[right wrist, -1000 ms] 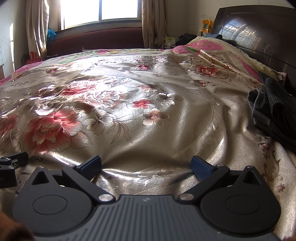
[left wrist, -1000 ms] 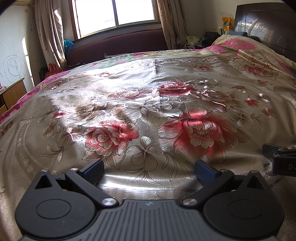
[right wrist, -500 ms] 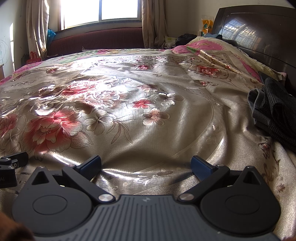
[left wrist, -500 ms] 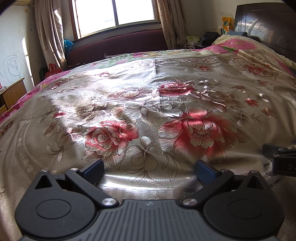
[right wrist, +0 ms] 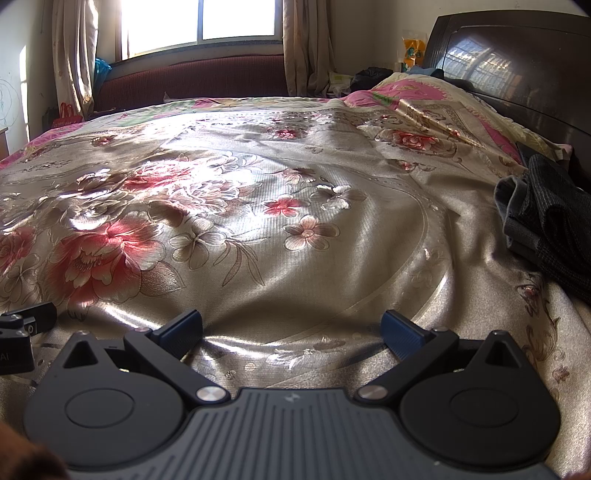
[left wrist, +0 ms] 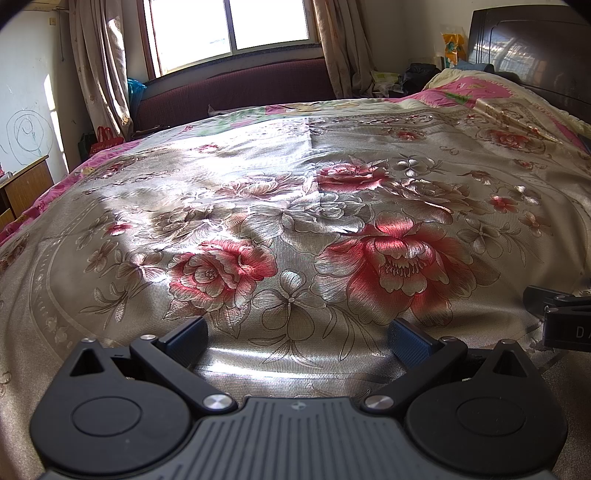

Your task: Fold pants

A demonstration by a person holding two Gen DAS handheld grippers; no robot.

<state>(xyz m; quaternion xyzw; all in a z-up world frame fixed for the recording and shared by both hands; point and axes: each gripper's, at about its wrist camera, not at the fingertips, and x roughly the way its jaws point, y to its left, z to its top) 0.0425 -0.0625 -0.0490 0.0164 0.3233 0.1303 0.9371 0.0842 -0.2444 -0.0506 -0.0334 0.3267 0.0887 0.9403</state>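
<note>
Dark grey pants [right wrist: 546,225] lie crumpled on the bed at the right edge of the right wrist view, near the headboard. They do not show in the left wrist view. My right gripper [right wrist: 291,332] is open and empty, low over the bedspread, well to the left of the pants. My left gripper [left wrist: 299,339] is open and empty over the floral bedspread [left wrist: 295,206]. Each gripper sees part of the other at its frame edge: the right one [left wrist: 561,317] and the left one [right wrist: 22,332].
A dark wooden headboard [right wrist: 517,74] stands at the right, with pillows [right wrist: 424,96] under the cover. A maroon sofa [left wrist: 236,92] and a curtained window [left wrist: 229,33] lie beyond the bed. A wooden desk [left wrist: 22,188] stands at the left.
</note>
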